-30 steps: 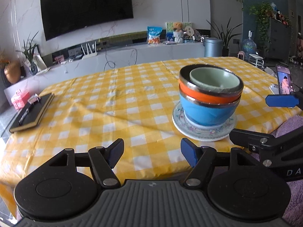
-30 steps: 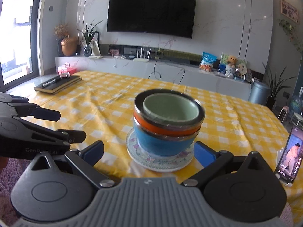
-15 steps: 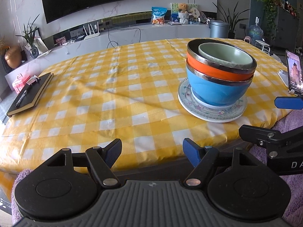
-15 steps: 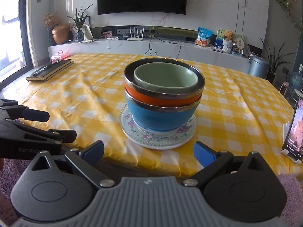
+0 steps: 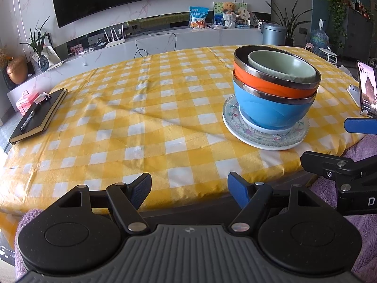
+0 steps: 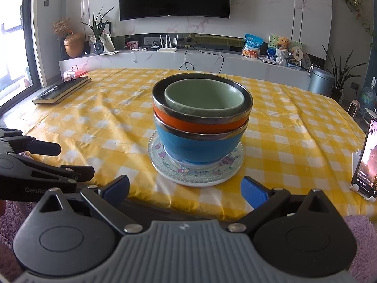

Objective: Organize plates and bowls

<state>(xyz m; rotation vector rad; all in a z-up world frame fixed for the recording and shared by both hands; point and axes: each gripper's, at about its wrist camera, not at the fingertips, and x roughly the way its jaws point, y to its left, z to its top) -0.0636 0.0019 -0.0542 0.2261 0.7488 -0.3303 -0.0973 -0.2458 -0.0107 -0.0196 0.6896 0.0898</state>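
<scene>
On the glossy checked tablecloth [image 6: 294, 127] I see round nested bowls [image 6: 200, 122] on a beaded glass plate [image 6: 195, 176], while my left gripper [image 5: 189, 189] and right gripper [image 6: 185, 188] gape empty.

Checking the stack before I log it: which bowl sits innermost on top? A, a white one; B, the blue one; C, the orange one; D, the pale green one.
D: the pale green bowl nests inside the orange bowl, which sits in the blue bowl on the patterned plate.
</scene>
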